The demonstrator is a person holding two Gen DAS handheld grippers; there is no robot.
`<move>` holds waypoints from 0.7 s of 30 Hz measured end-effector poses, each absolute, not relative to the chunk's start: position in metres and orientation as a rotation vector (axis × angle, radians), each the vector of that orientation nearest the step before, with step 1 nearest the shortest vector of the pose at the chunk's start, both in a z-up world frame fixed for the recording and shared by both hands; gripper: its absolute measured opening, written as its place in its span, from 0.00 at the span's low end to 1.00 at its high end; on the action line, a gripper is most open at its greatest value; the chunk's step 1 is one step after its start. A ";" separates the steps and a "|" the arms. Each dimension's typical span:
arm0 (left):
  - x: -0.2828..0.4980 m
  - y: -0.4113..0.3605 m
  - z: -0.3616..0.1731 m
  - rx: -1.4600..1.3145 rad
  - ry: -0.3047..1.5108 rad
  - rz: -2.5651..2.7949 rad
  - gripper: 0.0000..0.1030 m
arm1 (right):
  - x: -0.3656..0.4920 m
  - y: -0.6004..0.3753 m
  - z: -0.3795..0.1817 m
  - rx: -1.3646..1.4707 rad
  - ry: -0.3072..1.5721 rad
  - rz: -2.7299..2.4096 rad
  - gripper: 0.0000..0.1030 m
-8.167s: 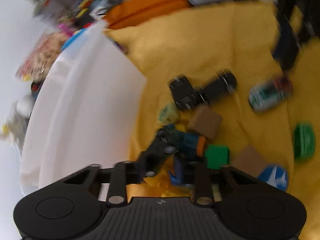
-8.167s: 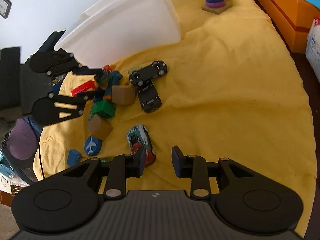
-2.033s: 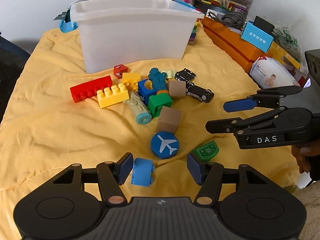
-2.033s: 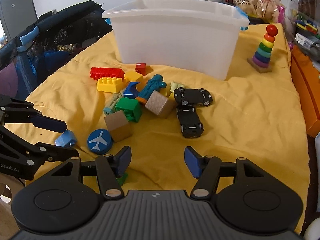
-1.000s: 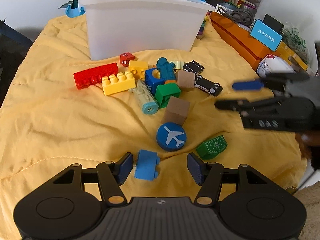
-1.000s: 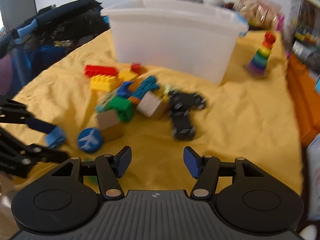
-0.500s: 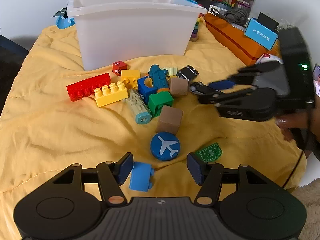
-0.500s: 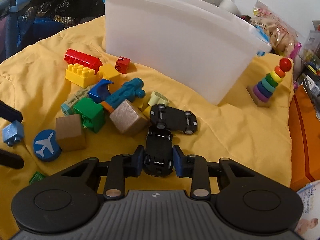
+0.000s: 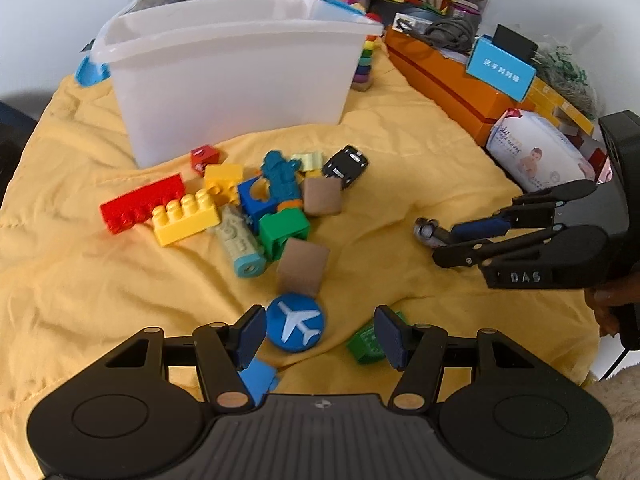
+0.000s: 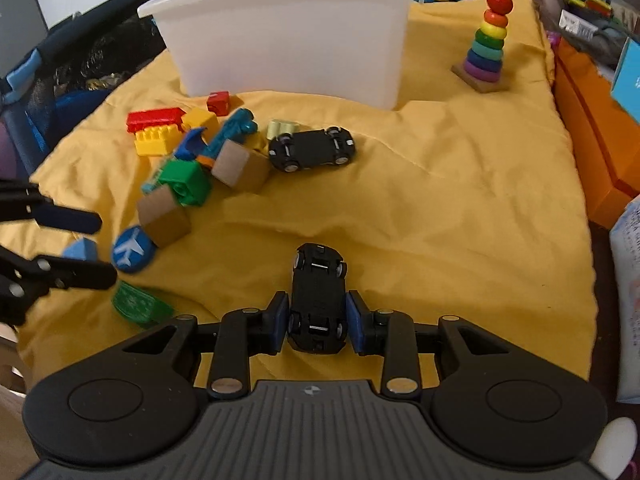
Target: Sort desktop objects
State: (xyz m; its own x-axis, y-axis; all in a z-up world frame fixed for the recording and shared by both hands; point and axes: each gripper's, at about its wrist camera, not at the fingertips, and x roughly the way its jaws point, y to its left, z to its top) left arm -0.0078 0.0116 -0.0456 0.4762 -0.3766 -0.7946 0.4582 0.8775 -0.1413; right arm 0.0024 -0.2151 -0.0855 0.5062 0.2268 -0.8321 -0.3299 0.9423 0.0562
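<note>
Across the whole work surface lies a wrinkled yellow cloth (image 10: 460, 200). At its far side stands a white translucent plastic bin (image 10: 296, 36), upright, open at the top. To the right of the cloth sits an orange box (image 9: 448, 84) with a blue card (image 9: 500, 68) on top, and nearer, a pack of baby wipes (image 9: 540, 152).

Right of the bin stands a rainbow ring stacker (image 10: 486, 44), upright on its wooden base.

In front of the bin lies a loose cluster of toys: a red brick (image 9: 142, 202), a yellow brick (image 9: 186, 220) touching it, a teal figure (image 9: 282, 180), a green block (image 9: 284, 234), two wooden cubes (image 9: 303, 266) and a small red cube (image 9: 205, 157). One black toy car (image 10: 312, 148) lies wheels-up at the right edge of the cluster.

The right gripper (image 10: 318, 318) is clamped on a second black toy car (image 10: 318, 300), underside facing the camera, one pad on each flank, held above the cloth and well apart from the cluster.

The left gripper (image 9: 320, 334) has its fingers spread apart and holds nothing. Between its pads lies a blue disc with a white plane (image 9: 295, 326). A green stamped piece (image 9: 366, 342) sits beside the right pad, and a light blue block (image 9: 258, 380) sits under the left finger.
</note>
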 end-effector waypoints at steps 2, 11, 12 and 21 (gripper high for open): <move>-0.006 0.010 -0.041 0.091 0.936 -0.512 0.61 | -0.002 -0.212 -0.083 -0.174 0.948 0.320 0.42; 0.027 -0.026 -0.009 0.168 0.848 -0.599 0.61 | -0.023 -0.183 -0.076 -0.436 0.810 0.435 0.41; 0.033 -0.037 -0.006 0.211 0.833 -0.619 0.61 | -0.021 -0.179 -0.083 -0.468 0.826 0.437 0.41; 0.083 -0.120 -0.036 0.545 0.786 -0.756 0.46 | 0.003 -0.229 -0.081 -0.204 0.893 0.309 0.19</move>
State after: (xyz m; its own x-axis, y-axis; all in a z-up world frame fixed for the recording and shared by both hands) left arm 0.0830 -0.1197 -0.0356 0.4754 -0.3934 -0.7869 0.7713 0.6166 0.1577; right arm 0.0032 -0.2286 -0.0813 0.5874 0.1785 -0.7894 -0.3472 0.9366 -0.0465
